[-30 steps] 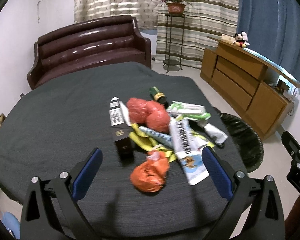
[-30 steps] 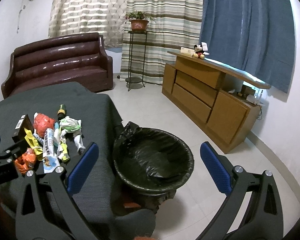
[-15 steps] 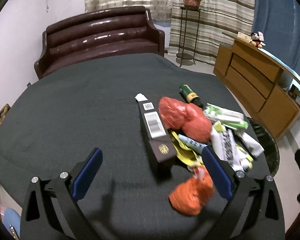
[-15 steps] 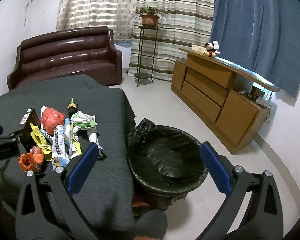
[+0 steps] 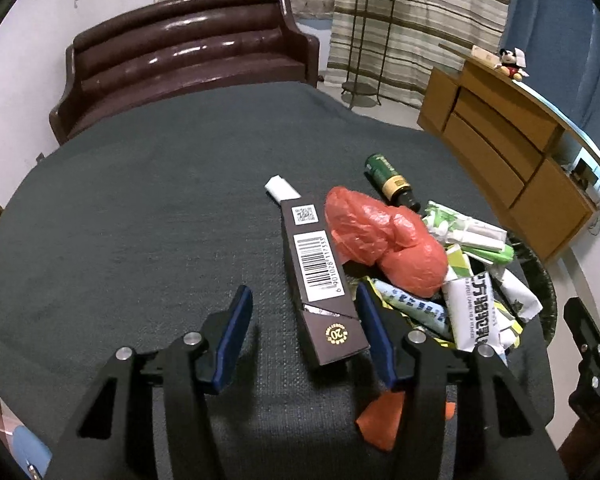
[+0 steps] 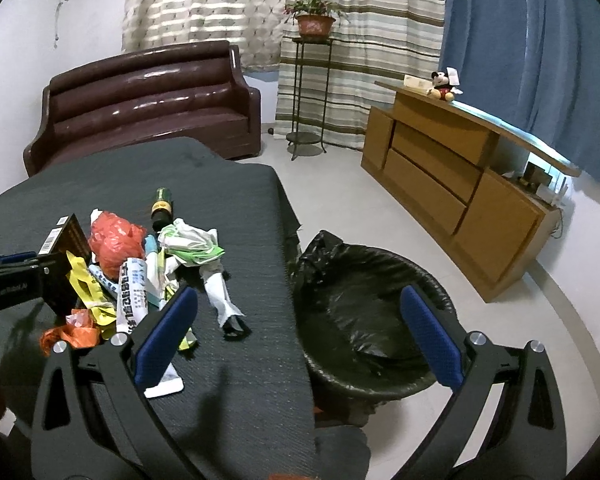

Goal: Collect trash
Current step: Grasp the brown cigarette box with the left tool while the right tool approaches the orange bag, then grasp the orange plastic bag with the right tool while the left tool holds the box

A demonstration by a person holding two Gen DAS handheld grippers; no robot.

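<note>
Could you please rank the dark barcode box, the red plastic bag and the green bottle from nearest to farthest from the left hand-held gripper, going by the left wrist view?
Measured from the left hand-held gripper, whose jaws are closing:
1. Dark barcode box: between the fingers, nearer the right one.
2. Red plastic bag: just beyond, to the right.
3. Green bottle: farthest, lying behind the bag.

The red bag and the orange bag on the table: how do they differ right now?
The red bag is larger and lies fully in view, beside the dark carton. The orange bag is smaller and flatter, sits nearer the table edge, and is partly hidden behind the left gripper fingers. Both are crumpled plastic.
</note>
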